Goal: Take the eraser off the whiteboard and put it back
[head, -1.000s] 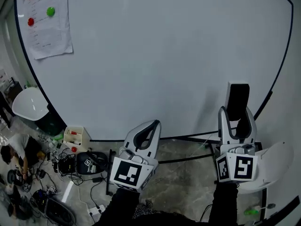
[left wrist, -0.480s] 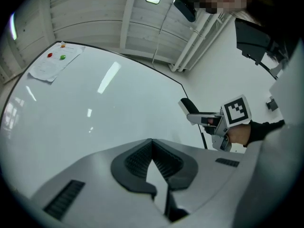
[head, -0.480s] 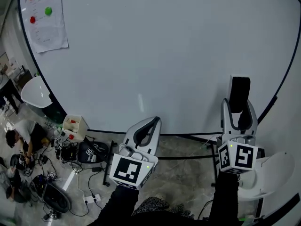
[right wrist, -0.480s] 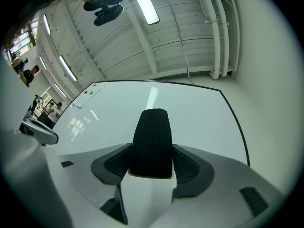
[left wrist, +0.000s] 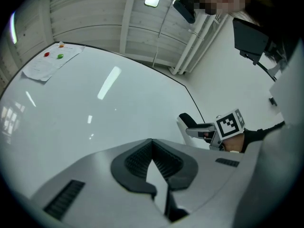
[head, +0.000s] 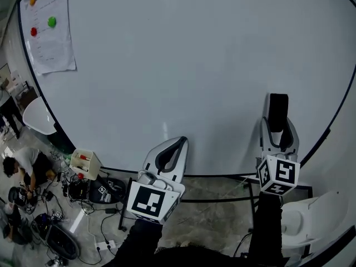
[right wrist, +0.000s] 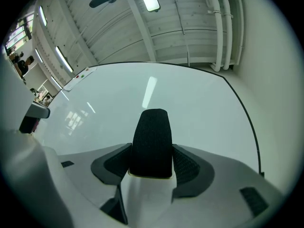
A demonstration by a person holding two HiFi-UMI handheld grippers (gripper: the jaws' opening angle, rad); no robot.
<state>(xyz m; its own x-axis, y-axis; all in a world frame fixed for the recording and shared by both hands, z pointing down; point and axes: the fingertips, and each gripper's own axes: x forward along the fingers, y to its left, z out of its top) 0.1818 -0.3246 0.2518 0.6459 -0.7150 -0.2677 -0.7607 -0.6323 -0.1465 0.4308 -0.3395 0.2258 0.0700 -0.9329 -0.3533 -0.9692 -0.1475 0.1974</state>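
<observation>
A black eraser (head: 277, 113) (right wrist: 152, 141) with a felt face stands upright between the jaws of my right gripper (head: 278, 131) (right wrist: 152, 163), which is shut on it. It is held close in front of the lower right part of the whiteboard (head: 189, 65) (right wrist: 190, 108); whether it touches the board cannot be told. My left gripper (head: 171, 153) (left wrist: 152, 165) hangs near the board's bottom edge, shut with its pads meeting and nothing between them. The right gripper (left wrist: 209, 133) also shows in the left gripper view, off to the right.
A paper sheet (head: 47, 29) with coloured magnets hangs at the board's upper left. Below on the floor lie cables, bags and a small box (head: 83, 161). A person (head: 25, 166) crouches at lower left. White chairs (head: 39, 115) (head: 308, 218) stand at both sides.
The right gripper with the eraser has shifted slightly up along the board. The view has swung, so the paper sheet and floor clutter sit further left.
</observation>
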